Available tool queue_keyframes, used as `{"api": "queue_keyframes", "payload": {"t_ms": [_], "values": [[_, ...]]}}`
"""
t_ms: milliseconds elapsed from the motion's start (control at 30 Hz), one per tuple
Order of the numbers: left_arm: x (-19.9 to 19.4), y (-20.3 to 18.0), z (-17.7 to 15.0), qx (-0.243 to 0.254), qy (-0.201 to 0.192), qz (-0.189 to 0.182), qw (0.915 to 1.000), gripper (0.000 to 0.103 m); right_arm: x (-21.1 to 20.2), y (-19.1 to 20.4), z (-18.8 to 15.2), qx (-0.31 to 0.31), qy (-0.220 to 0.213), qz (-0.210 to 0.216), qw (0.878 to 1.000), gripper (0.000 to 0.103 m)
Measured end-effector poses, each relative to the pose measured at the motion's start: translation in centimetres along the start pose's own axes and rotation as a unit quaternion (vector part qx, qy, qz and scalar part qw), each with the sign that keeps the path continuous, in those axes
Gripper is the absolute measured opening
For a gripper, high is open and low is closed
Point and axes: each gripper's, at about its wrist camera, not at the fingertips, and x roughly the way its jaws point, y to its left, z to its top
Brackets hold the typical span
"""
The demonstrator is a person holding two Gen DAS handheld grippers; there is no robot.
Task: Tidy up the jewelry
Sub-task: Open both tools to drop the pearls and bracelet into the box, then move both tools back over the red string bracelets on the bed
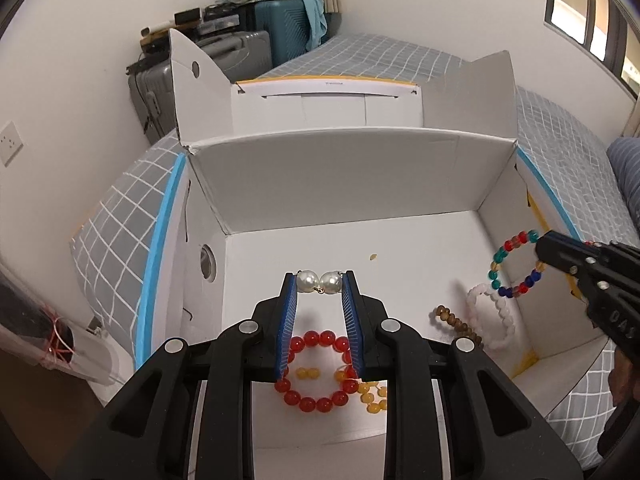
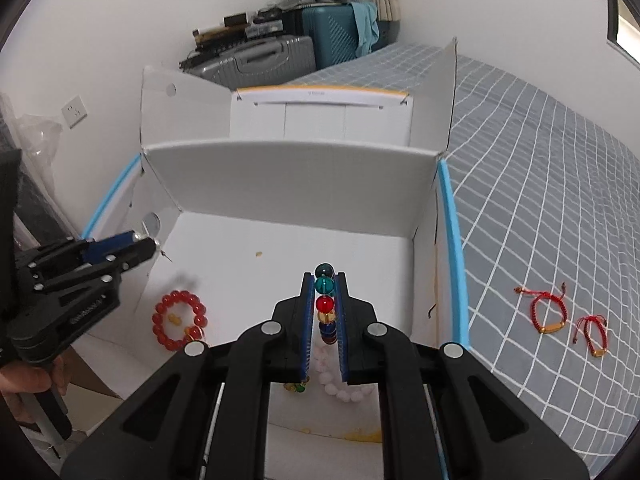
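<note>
i'm well into sorting the jewelry into the white box (image 1: 340,176) on the bed (image 2: 540,208). already lying on its floor are a red bead bracelet (image 1: 316,372), some loose yellow beads (image 1: 372,398), a brown wooden bracelet (image 1: 456,322) and a pale pink bracelet (image 1: 494,316). my left gripper (image 1: 320,282) is clamped narrowly on a pair of pearl earrings (image 1: 320,282), held over the box floor near its left wall. my right gripper (image 2: 325,300) is pinched almost closed on a multicoloured bead bracelet (image 2: 325,300), which hangs over the right side of the box above the pink one. both pieces are not yet set down. outside on the bed, two red cord bracelets (image 2: 550,312) lie well apart from the box, so i judge those remain to be collected.
</note>
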Motion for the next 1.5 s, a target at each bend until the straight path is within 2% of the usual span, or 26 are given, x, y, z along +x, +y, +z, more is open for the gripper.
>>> {"api": "queue_keyframes", "payload": {"t_ms": [100,333,433,467,500,567,633,767,1000,1167,1300,1500], "values": [[0.0,-0.2,0.1,0.003,0.005,-0.009,0.9999,0.024,0.6,-0.1,-0.4,0.001,0.009,-0.001,1.000,0.009],[-0.1,-0.3,0.1,0.001,0.004,-0.005,1.0000,0.025,0.7,0.0,-0.7,-0.002,0.010,-0.002,1.000,0.012],[-0.2,-0.2,0.1,-0.001,0.000,-0.003,1.0000,0.038,0.4,0.2,-0.6,-0.007,0.005,-0.007,1.000,0.012],[-0.3,-0.2,0.1,-0.003,-0.001,-0.004,1.0000,0.042,0.1,0.2,-0.6,-0.009,0.001,-0.007,1.000,0.017],[-0.4,-0.2,0.1,-0.006,-0.003,-0.006,1.0000,0.044,-0.1,0.3,-0.5,-0.011,-0.003,-0.005,1.000,0.030],[-0.6,-0.2,0.2,-0.008,-0.008,-0.009,0.9999,0.056,-0.6,0.2,-0.4,-0.012,-0.014,-0.003,1.000,0.046],[-0.9,-0.3,0.3,-0.009,-0.014,-0.009,0.9998,0.060,-1.1,0.0,-0.4,-0.011,-0.021,-0.007,1.000,0.050],[-1.4,-0.9,0.7,-0.010,-0.025,-0.013,0.9995,0.073,-2.0,-0.9,-0.3,-0.007,-0.035,-0.017,0.999,0.068],[-2.1,-3.2,1.4,0.002,-0.043,-0.019,0.9989,0.086,-3.6,-3.8,-0.3,0.008,-0.053,-0.046,0.997,0.078],[-2.6,-5.9,2.1,0.011,-0.057,-0.047,0.9972,0.097,-5.1,-6.6,-0.7,0.024,-0.069,-0.064,0.995,0.088],[-2.9,-8.8,2.4,0.032,-0.064,-0.055,0.9959,0.097,-6.2,-9.7,-1.4,0.041,-0.075,-0.085,0.993,0.093],[-3.0,-13.8,3.3,0.052,-0.067,-0.088,0.9925,0.097,-7.8,-14.4,-2.7,0.069,-0.083,-0.129,0.986,0.095]]}}
